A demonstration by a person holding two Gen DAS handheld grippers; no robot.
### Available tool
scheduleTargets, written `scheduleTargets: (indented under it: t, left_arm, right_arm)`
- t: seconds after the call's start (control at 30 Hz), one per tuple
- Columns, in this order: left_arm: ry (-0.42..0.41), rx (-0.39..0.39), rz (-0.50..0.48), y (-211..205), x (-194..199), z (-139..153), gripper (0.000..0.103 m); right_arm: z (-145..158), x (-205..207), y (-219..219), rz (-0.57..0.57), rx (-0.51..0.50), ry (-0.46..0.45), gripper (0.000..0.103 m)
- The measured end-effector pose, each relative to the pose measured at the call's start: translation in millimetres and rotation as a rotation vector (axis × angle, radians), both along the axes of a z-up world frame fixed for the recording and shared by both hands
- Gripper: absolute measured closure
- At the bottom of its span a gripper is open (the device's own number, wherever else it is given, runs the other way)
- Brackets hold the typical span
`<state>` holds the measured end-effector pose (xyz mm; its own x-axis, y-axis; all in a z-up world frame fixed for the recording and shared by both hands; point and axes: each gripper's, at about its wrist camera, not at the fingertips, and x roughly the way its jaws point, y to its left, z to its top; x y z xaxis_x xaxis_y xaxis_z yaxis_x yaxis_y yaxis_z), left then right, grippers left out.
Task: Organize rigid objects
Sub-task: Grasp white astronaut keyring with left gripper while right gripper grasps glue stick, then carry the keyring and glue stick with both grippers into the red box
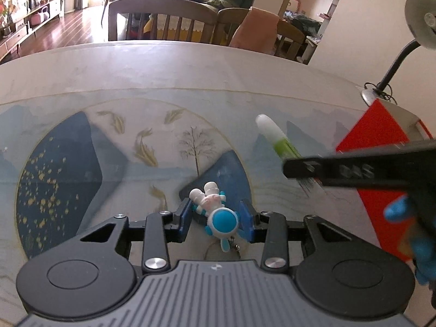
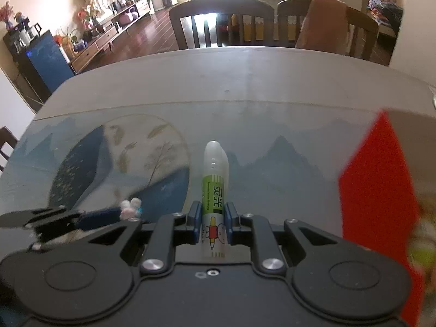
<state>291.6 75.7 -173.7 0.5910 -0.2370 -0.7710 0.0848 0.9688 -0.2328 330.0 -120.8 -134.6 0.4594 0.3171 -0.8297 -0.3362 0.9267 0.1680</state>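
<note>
My left gripper has its blue pads on either side of a small blue-and-white astronaut keychain figure, which lies between them above the table mat; the pads touch its sides. My right gripper is shut on a glue stick with a green label and a clear cap, pointing forward. In the left wrist view the glue stick and the right gripper's black finger show at right. In the right wrist view the left gripper and the figure show at lower left.
A red box stands at the table's right side; it also shows in the right wrist view. A gooseneck lamp stands behind it. Wooden chairs line the table's far edge.
</note>
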Motion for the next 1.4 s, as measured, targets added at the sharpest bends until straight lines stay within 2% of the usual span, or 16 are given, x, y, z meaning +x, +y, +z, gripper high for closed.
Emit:
scheduleTargets:
  t: [0.33, 0.7, 1.03, 1.4]
  left_arm:
    - [0.012, -0.027, -0.016, 0.8, -45.5, 22.2, 0.066]
    - [-0.011, -0.06, -0.046, -15.0, -88.1, 77.2, 0.066]
    - [-0.067, -0.082, -0.098, -53.3, -104.1, 118.5, 0.066]
    - [-0.138, -0.097, -0.168, -116.9, -93.5, 153.9, 0.066]
  right_arm:
    - [36.9, -64.8, -24.8, -0.047, 0.025, -0.001, 0.087]
    - [82.4, -109.4, -58.5, -0.083, 0.061, -0.048, 0.087]
    - [109.9, -125.0, -96.4, -0.102, 0.1, -0.098, 0.087]
    - [122.9, -117.5, -160.3, -0.153, 0.104, -0.136, 0.087]
